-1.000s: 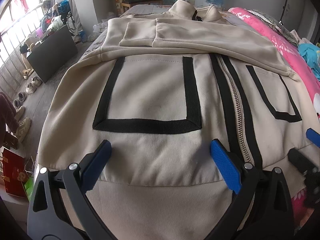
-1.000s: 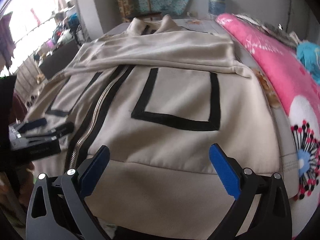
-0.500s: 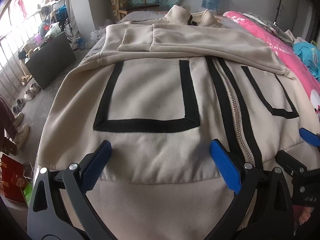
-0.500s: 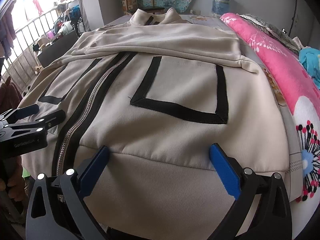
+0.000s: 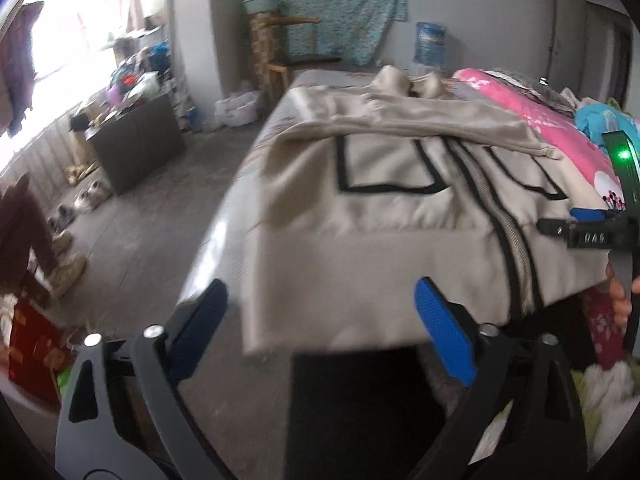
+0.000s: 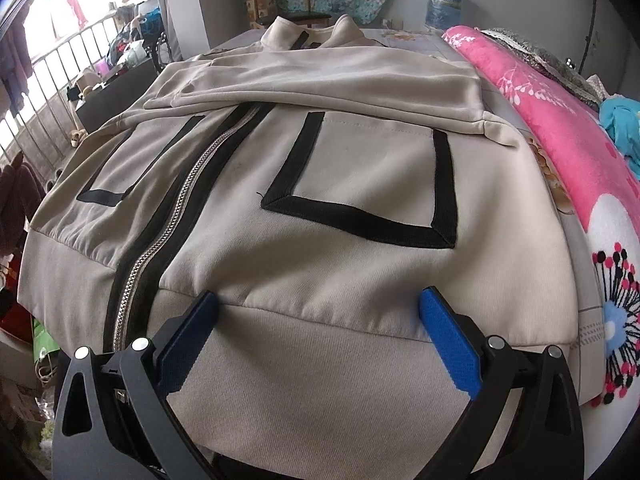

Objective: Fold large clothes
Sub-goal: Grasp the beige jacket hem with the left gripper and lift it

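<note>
The jaws of the left gripper are being closed, though they are still held apart, with only the jacket's hanging hem edge seen between them, unpinched. The jaws of the right gripper are being held wide apart over the hem band, nothing clamped. The beige jacket is being left spread on the bed, sleeves folded across, beside a pink blanket.

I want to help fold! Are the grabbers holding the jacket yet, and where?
No. Neither hand-held gripper holds anything: the left is off the beige jacket's corner with jaws closing on nothing, and the right gapes open over the hem.
</note>
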Motion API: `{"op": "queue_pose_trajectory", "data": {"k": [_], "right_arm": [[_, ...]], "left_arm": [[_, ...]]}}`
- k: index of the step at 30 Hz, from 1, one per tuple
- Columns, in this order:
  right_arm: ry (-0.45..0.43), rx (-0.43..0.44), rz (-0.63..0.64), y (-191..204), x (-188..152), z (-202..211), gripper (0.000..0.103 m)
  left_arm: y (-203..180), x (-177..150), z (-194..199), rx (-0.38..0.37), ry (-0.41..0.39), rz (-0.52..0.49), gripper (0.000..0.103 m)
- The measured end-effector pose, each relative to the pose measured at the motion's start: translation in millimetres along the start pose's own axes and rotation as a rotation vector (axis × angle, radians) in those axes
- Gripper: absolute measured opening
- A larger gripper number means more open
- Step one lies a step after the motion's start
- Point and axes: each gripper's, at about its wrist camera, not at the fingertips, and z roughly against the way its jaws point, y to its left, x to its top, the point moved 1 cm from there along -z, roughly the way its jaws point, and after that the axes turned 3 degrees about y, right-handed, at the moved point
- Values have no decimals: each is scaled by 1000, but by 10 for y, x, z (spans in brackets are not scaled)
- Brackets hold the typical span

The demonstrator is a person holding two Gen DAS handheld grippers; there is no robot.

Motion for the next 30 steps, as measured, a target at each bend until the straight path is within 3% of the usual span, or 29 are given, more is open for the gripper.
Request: {"op": "queue_pose_trajectory", "data": {"k": [3, 7, 14, 20, 24, 30], "right_arm": [[-2, -1, 0, 2, -1, 3, 97], [8, 0, 1, 7, 1, -3, 97], [6, 0, -1, 3, 12, -5, 97], [7, 0, 1, 2, 18, -6, 97], [8, 1, 0, 1, 14, -8, 97], [4, 0, 1, -4, 22, -8, 97]], "left_arm": [[224, -111, 18, 3, 44, 65, 67], [414, -196, -39, -55, 76, 160, 56], [565, -209, -284, -180, 128, 266, 54], [581, -204, -461, -210, 165, 298, 48], [533, -202, -433, -233, 158, 287, 36], [509, -199, -469, -230, 163, 281, 36]]}}
